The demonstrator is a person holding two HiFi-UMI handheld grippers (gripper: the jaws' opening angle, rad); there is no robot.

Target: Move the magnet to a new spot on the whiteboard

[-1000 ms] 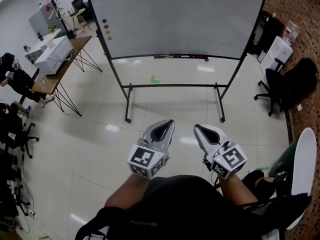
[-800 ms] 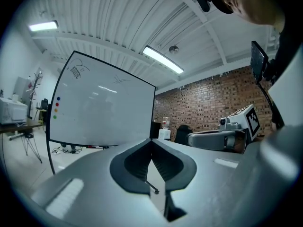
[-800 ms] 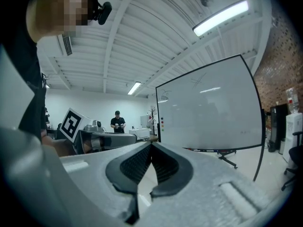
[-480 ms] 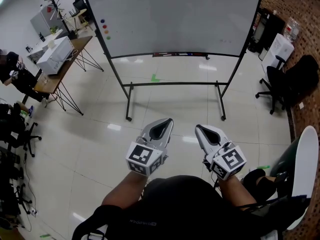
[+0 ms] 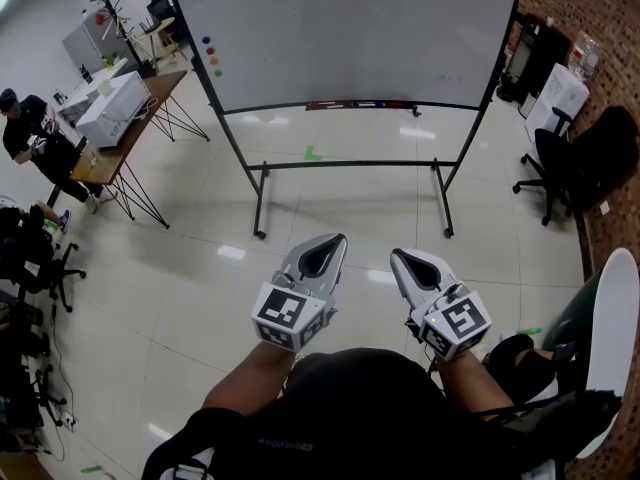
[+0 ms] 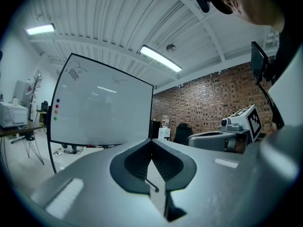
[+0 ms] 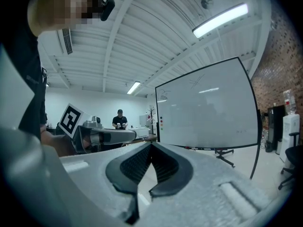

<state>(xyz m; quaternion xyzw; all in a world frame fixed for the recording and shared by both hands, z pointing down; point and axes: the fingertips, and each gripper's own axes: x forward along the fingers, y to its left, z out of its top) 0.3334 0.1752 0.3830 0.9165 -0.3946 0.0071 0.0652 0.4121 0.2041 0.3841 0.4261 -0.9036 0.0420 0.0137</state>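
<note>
Both grippers are held in front of the body, well apart from the whiteboard point(image 5: 350, 38). Left gripper point(image 5: 337, 240): jaws closed tip to tip, nothing between them. Right gripper point(image 5: 396, 255): same, closed and empty. Magnets point(image 5: 212, 57): four coloured dots in a column by the board's left edge, too small for detail. Head view cuts off the board's top. The pen tray's contents are unreadable.

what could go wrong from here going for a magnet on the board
The magnets sit close together in a column at the left edge of the whiteboard, so a neighbour could get knocked. Both the left hand-held gripper and right hand-held gripper are shut and need opening first. The stand's low crossbar may catch a foot.
</note>
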